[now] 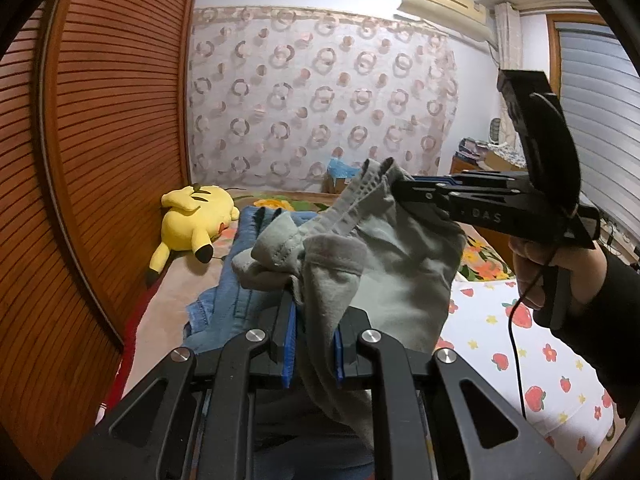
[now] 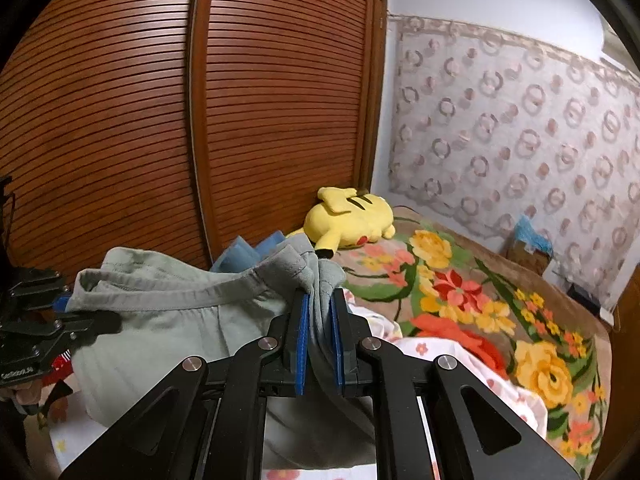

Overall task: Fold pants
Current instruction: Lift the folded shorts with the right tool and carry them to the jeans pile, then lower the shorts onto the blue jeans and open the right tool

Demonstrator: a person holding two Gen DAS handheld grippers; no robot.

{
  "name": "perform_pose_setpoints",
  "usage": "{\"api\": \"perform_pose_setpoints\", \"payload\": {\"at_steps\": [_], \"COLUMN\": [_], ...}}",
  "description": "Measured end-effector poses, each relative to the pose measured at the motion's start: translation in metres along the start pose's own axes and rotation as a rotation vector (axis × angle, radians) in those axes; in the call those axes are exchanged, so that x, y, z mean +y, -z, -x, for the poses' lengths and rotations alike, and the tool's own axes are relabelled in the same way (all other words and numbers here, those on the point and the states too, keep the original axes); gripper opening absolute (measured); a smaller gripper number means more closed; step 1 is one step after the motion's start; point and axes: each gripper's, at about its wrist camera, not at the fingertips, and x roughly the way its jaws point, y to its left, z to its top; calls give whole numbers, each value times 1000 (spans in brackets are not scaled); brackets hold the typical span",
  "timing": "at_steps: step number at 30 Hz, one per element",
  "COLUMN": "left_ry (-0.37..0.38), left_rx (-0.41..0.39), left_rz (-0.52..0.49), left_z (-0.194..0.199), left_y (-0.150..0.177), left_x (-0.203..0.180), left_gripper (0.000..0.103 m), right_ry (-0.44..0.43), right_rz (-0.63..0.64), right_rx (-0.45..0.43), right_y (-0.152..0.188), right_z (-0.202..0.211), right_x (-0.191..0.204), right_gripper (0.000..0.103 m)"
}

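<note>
Wooden slatted wardrobe doors (image 2: 200, 120) fill one side of the room, and a pale curtain with ring patterns (image 1: 320, 92) covers the far wall beside them. Below lies the bed, part of it under a floral blanket (image 2: 480, 292) and part under a white sheet printed with strawberries (image 1: 540, 360). Held up above the bed are the grey-green pants (image 1: 400, 280), stretched between the two tools so that the waistband runs roughly level from one to the other, while the rest of the cloth hangs down from it toward the mattress; how the legs lie below cannot be told. Blue denim clothing (image 1: 224, 300) sits on the bed just behind them. A yellow plush toy (image 2: 352, 216) lies on its side against the wardrobe. A cardboard box with something blue on top (image 2: 528, 248) stands at the curtain's foot; its contents cannot be made out. The left gripper (image 1: 314, 332) is narrowed onto a bunched edge of the pants, cloth pinched between its blue pads. The right gripper (image 2: 320, 320) likewise clamps a fold of the waistband, its jaws nearly together on the fabric.
</note>
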Motion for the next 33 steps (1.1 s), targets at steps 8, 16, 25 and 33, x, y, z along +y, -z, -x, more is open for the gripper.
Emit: {"api": "perform_pose_setpoints", "payload": {"at_steps": [8,16,25,33], "left_ry": [-23,-65,-108,-107], "left_rx": [2,-5,53,-21], "left_rz": [65,128,152,120], "left_z": [3,10,1,23], "left_y": [15,29,35,20], "left_x": [11,17,26,24], "left_gripper": [16,16,24,49], "right_ry": [-32,-88,-119,-104], "right_rz": [92,177,135,74], "right_rx": [-8,-2,39,-14], "right_y": [-12,-22,-19,-19], "right_z": [-27,-61,-81,-42], "right_x": [13,29,24,11], "right_gripper": [11,11,16,29]}}
